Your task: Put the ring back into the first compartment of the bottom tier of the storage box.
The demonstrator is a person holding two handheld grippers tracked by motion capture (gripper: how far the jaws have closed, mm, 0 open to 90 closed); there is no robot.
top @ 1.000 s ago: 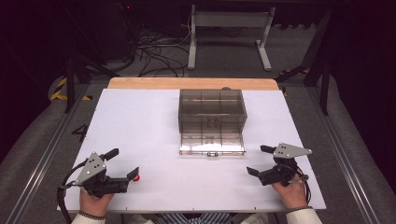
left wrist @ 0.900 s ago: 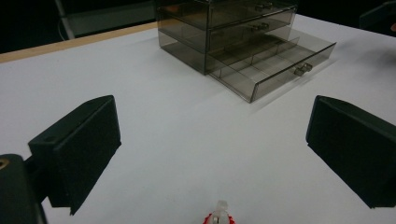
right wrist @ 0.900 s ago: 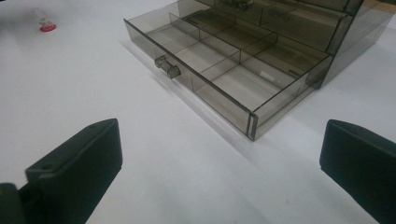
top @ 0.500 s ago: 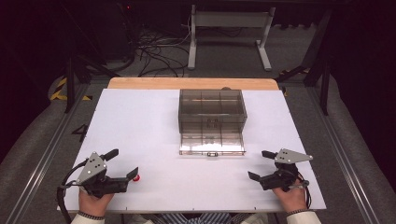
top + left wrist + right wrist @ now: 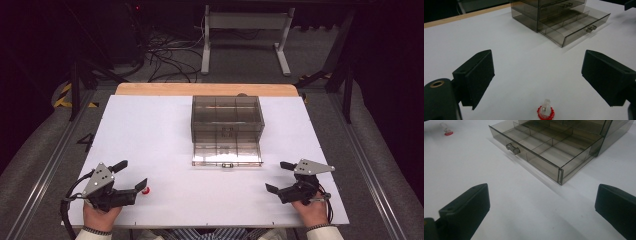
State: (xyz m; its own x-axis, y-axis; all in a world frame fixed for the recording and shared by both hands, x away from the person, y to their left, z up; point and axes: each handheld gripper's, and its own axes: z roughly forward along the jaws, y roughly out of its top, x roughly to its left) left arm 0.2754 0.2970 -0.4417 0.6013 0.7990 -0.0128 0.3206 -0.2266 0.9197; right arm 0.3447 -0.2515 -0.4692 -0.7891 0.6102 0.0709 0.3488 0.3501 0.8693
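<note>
On the white surface (image 5: 150, 130), a smoky clear drawer cabinet (image 5: 227, 120) stands mid-surface with its bottom drawer (image 5: 227, 154) pulled out. The left claw (image 5: 131, 176) rests near the front edge, jaws spread, with a small red-based clear piece (image 5: 545, 111), perhaps a ring, lying just ahead between them. The right claw (image 5: 279, 176), also spread, sits near the drawer's right corner.

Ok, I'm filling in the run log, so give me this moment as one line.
left gripper: open, red-based piece between jaws, not gripped | right gripper: open, empty | drawer unit: bottom drawer open
</note>
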